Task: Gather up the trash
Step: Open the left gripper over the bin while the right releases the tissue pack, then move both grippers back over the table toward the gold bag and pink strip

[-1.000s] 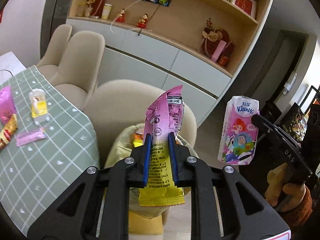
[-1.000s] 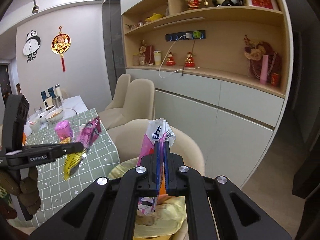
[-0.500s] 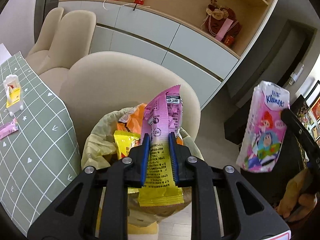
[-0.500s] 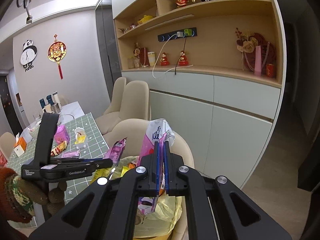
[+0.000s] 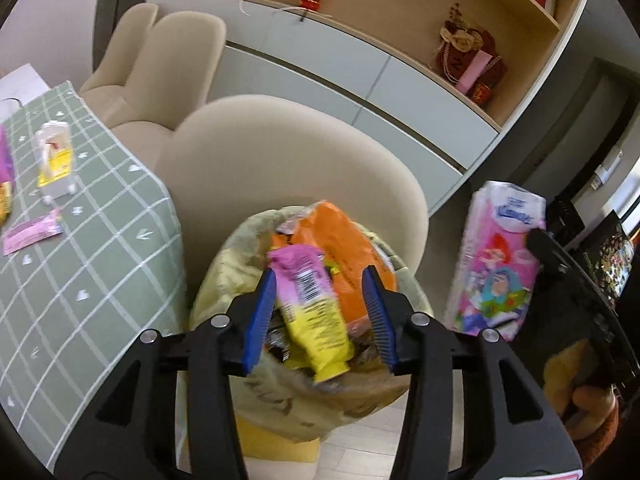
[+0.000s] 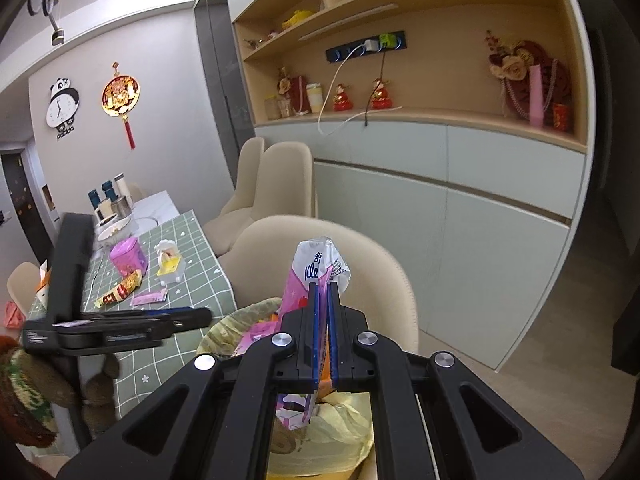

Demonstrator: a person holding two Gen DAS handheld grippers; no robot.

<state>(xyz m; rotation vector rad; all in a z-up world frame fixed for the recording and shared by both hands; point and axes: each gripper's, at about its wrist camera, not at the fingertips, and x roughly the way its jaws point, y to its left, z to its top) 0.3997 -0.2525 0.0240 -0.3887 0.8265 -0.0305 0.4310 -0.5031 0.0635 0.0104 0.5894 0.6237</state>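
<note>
The left gripper point(image 5: 323, 316) is hanging over the trash bag point(image 5: 256, 396) with its blue pads spread wide, gripping nothing; the pink-and-yellow wrapper point(image 5: 310, 308) is lying between them, blurred, so it is hard to tell whether it is resting on the orange packet point(image 5: 346, 256) or falling loose. The right gripper point(image 6: 323, 334) is pinching the tissue pack point(image 6: 320, 270) tightly, holding it upright just beside the bag's mouth. The bag is sitting against a cream chair point(image 5: 280, 168), next to the green checked table point(image 5: 80, 280).
</note>
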